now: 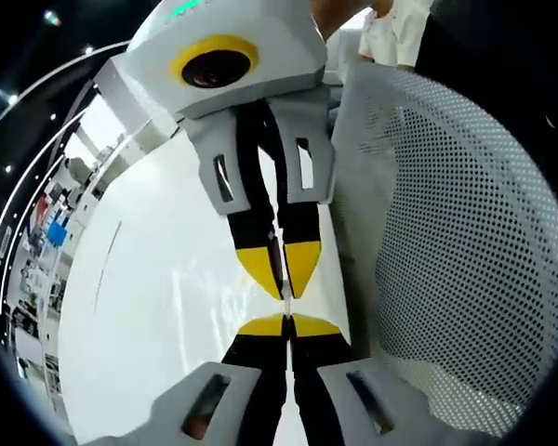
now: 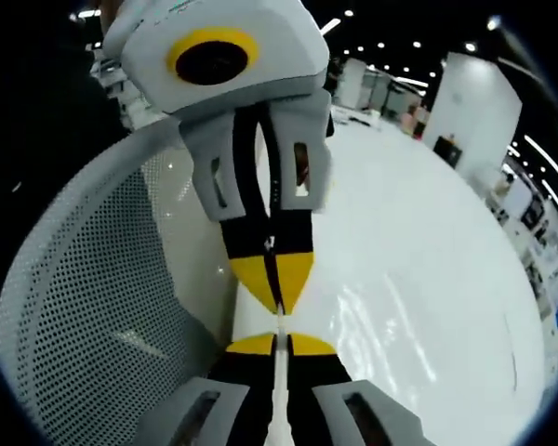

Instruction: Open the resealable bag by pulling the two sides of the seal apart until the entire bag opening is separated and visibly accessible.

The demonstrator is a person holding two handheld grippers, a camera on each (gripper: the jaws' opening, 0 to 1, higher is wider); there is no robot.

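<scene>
The two grippers meet tip to tip over a white table (image 1: 139, 316). In the left gripper view my left gripper (image 1: 286, 325) rises from the bottom, jaws pressed together. My right gripper (image 1: 284, 282) comes down from the top, also shut. A thin pale strip of the clear resealable bag (image 1: 278, 253) runs between its jaws. In the right gripper view my right gripper (image 2: 281, 342) is shut on the bag's edge (image 2: 279, 379), and the left gripper (image 2: 279, 299) faces it from above. The bag's clear body shows only as faint glare on the table, so I cannot tell whether the seal is parted.
A white perforated mesh panel (image 1: 465, 242), curved like a chair back, stands close beside the grippers (image 2: 84, 307). The white table (image 2: 428, 242) stretches away on the other side. Shelves and displays line the hall's far edge (image 1: 46, 232). A person's light sleeve (image 1: 391, 28) shows above.
</scene>
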